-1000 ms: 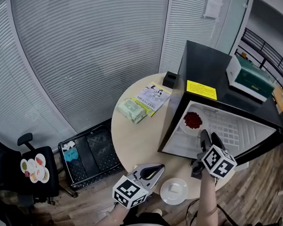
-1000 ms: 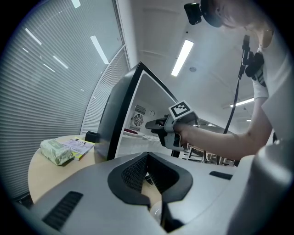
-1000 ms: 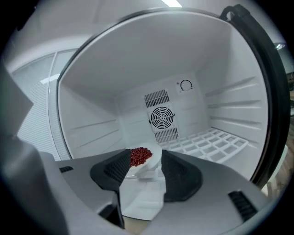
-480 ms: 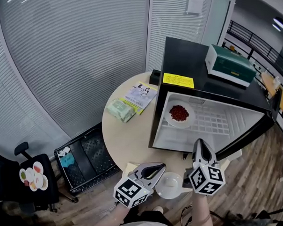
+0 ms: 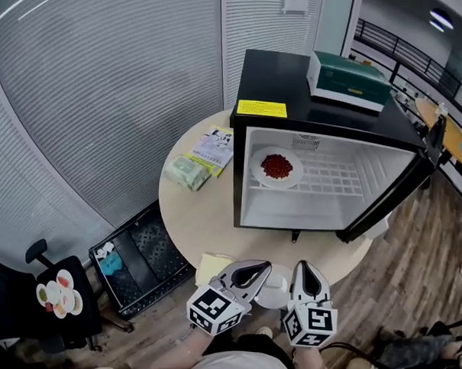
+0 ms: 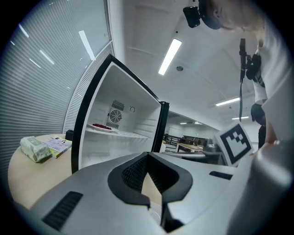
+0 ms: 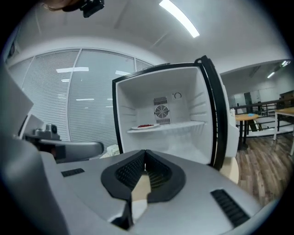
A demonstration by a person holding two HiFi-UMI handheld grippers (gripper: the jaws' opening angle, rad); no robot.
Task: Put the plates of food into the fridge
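White plate (image 5: 276, 295) btwn shut L tongs (image 5: 266, 266) & shut R tongs (image 5: 302, 266).

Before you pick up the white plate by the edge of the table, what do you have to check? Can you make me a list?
1. Fridge door open: ok.
2. Free room on the shelf beside the plate of red food: ok.
3. White plate close by, at the near edge of the table between both grippers: ok.
4. Left gripper open for a grab: not ok, shut and empty.
5. Right gripper open for a grab: not ok, shut and empty.
6. Food on the white plate: cannot tell, the grippers partly hide it.
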